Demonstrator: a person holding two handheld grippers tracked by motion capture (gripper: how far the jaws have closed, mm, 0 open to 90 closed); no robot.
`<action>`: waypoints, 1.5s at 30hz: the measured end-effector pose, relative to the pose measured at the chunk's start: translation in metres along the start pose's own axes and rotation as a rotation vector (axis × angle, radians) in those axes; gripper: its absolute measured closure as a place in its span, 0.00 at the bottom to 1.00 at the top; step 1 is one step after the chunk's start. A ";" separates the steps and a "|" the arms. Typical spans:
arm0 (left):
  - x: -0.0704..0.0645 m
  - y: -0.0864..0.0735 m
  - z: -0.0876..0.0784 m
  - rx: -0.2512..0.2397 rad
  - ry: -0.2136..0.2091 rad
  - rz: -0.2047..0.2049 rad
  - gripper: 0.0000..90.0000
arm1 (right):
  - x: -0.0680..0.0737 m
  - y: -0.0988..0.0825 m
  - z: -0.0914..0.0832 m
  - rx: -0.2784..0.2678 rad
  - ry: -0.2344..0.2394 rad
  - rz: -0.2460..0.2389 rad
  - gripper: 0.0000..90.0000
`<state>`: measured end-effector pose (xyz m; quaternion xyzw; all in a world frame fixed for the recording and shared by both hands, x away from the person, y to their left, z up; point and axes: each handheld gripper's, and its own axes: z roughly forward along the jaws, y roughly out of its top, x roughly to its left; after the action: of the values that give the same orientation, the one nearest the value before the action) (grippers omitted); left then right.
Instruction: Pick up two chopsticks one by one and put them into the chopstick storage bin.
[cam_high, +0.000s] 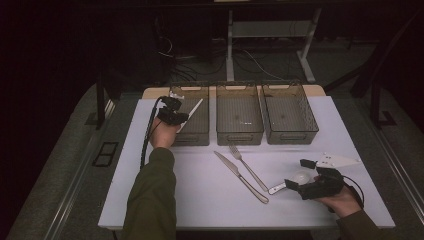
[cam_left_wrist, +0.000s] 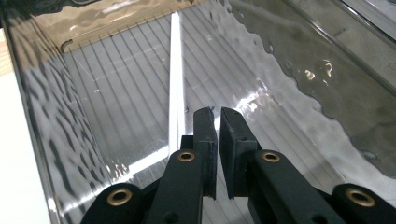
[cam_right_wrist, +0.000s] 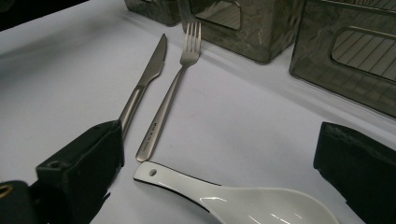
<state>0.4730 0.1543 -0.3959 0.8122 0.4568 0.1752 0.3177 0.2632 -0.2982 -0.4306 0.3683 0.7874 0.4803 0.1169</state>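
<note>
A pair of white chopsticks (cam_left_wrist: 175, 70) lies along the floor of the left clear bin (cam_left_wrist: 303, 70), just left of my left gripper (cam_left_wrist: 218, 112). That gripper's jaws stand almost together with nothing between them. In the high view the left gripper (cam_high: 183, 118) hangs over the left bin (cam_high: 197, 137) beside the chopsticks (cam_high: 194, 111). My right gripper (cam_high: 298, 173) is open near the table's front right, one jaw on each side of a white ceramic spoon (cam_high: 300, 177). The spoon (cam_right_wrist: 261, 203) rests on the table between those jaws, apart from both.
A steel knife (cam_high: 240, 176) and fork (cam_high: 247, 167) lie side by side mid-table, left of the spoon; the right gripper view has the knife (cam_right_wrist: 144, 77) and fork (cam_right_wrist: 175, 91) too. A middle bin (cam_high: 240, 137) and a right bin (cam_high: 290, 136) stand at the back.
</note>
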 end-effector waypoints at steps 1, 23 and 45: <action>0.000 0.000 -0.001 -0.002 -0.002 0.001 0.94 | 0.000 0.000 0.000 0.000 0.000 0.000 0.02; -0.022 0.005 -0.042 -0.158 -0.186 0.049 0.69 | -0.001 0.000 0.001 0.002 -0.005 0.003 0.02; -0.074 -0.047 -0.084 -0.227 -0.297 0.138 0.44 | 0.001 0.000 0.000 0.004 -0.006 0.002 0.02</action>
<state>0.3560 0.1390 -0.3651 0.8175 0.3253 0.1253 0.4584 0.2628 -0.2976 -0.4308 0.3706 0.7877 0.4778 0.1180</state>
